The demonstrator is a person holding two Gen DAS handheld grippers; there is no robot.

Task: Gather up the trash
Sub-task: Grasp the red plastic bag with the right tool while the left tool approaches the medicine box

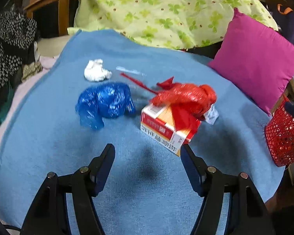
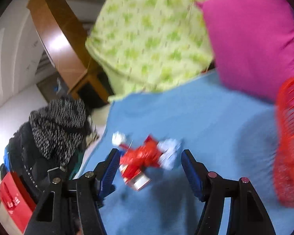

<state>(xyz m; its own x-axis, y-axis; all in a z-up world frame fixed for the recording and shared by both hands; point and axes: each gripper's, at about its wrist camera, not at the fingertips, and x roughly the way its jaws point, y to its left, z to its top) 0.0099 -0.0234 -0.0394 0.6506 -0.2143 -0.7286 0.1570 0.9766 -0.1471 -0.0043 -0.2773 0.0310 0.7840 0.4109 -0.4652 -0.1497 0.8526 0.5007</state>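
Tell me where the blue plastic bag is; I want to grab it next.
In the left wrist view the blue plastic bag lies left of centre on the blue blanket, just below the white tissue wad, left of the carton.

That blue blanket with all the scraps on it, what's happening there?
Someone holding two grippers is clearing trash off the blue blanket. Both the left gripper and the right gripper are open and empty. A blue bag, white tissue, red bag and carton still lie there; a red basket waits nearby.
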